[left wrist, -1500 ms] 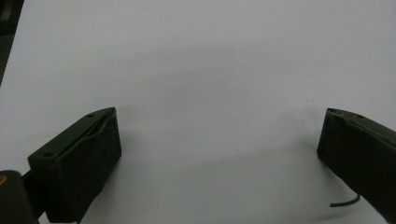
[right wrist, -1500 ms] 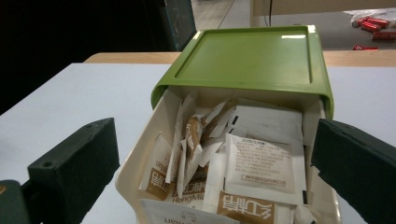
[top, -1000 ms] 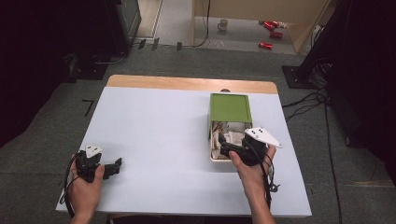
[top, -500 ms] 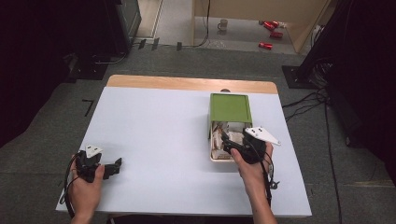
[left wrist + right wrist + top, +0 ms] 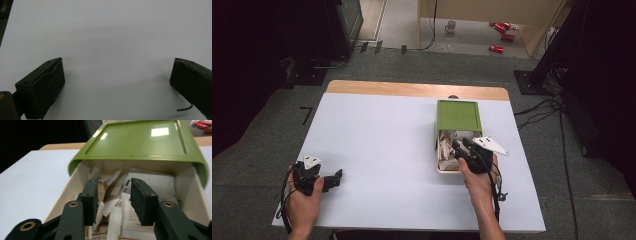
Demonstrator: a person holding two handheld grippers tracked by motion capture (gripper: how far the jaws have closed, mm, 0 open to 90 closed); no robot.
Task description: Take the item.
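High view: cream rectangular plastic box with green sliding lid sits right of centre on the white table
Long axis: runs away from the person, open end nearest
Right gripper: jaws apart over white paper packets
Left gripper: jaws wide apart, holding nothing

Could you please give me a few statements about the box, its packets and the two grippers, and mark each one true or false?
1. The green lid covers the far part of the cream box. True.
2. The right gripper has its jaws over the paper packets in the box. True.
3. The left gripper is clamped on a packet. False: its jaws are wide apart over the bare white table.
4. The box stands at the table's left edge. False: it stands on the right half.
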